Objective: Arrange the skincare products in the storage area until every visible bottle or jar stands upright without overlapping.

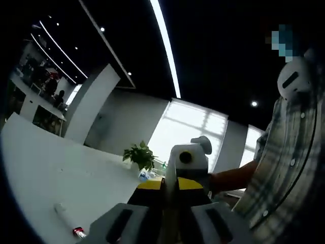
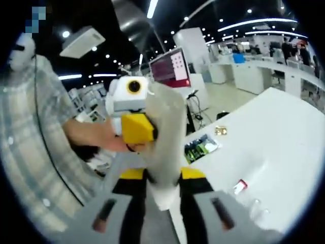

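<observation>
Right gripper (image 2: 163, 190) is clamped on a pale tube (image 2: 165, 133). We see the tube standing up between the two jaws, held in the air off the near edge of the white table (image 2: 274, 132). Its upper end reaches just beside the yellow-fronted body of the other gripper, which a hand (image 2: 104, 140) holds on the side away from the table.

Left gripper (image 1: 170, 216) has its jaws drawn narrow, almost together, with a thin pale strip showing in the slit between them. We cannot tell whether they grip anything. It too hangs off the table's edge.

On the table, near the edge closest to the grippers, lies a red-capped tube (image 2: 239, 186) on its side, well apart from the held one. We find the same white tube in the left gripper view, flat on the tabletop with its red cap towards us.

Further in on the table sit a green packet (image 2: 201, 147) and a small gold item (image 2: 221, 131), near each other. At the table's far end a potted plant (image 1: 139, 155) stands upright, with a small blue and white object (image 1: 144, 176) just beside it that is too small to make out.

Beside the table stands a person in a plaid shirt (image 1: 289, 162), and beyond it a monitor (image 2: 170, 66).
</observation>
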Motion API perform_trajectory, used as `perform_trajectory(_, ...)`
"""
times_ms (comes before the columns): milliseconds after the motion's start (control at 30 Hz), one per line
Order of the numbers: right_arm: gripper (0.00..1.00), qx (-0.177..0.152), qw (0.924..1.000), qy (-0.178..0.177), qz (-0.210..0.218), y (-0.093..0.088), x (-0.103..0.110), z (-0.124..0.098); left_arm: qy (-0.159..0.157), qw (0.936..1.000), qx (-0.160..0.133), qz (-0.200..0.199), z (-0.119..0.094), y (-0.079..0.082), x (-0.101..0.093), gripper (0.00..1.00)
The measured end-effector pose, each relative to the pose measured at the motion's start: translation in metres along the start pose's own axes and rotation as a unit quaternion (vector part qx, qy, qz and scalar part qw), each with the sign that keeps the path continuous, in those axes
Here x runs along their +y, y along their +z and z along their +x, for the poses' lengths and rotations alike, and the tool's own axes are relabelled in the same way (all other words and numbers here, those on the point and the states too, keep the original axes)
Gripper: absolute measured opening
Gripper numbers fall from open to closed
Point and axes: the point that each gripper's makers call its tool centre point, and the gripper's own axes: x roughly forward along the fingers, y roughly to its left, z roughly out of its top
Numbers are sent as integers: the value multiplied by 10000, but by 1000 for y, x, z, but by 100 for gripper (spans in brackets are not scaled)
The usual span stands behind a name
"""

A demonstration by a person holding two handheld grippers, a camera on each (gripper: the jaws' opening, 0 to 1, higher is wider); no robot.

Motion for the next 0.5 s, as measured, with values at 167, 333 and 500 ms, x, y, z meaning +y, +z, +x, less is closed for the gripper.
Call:
perform_trajectory(167,15,-14,10000,60,-59,-2,2,-5,-323,9988,153,-332,0,-2,-3,13)
perform_trajectory(333,13,-129,9999,70,21,-4,-6,-20,67,9995,302,-94,-15,-4,10,49)
perform_trajectory(500,13,-273,9995,154,-12,4,-6,-29,89,9942,1044,251,-25,-34,10,58)
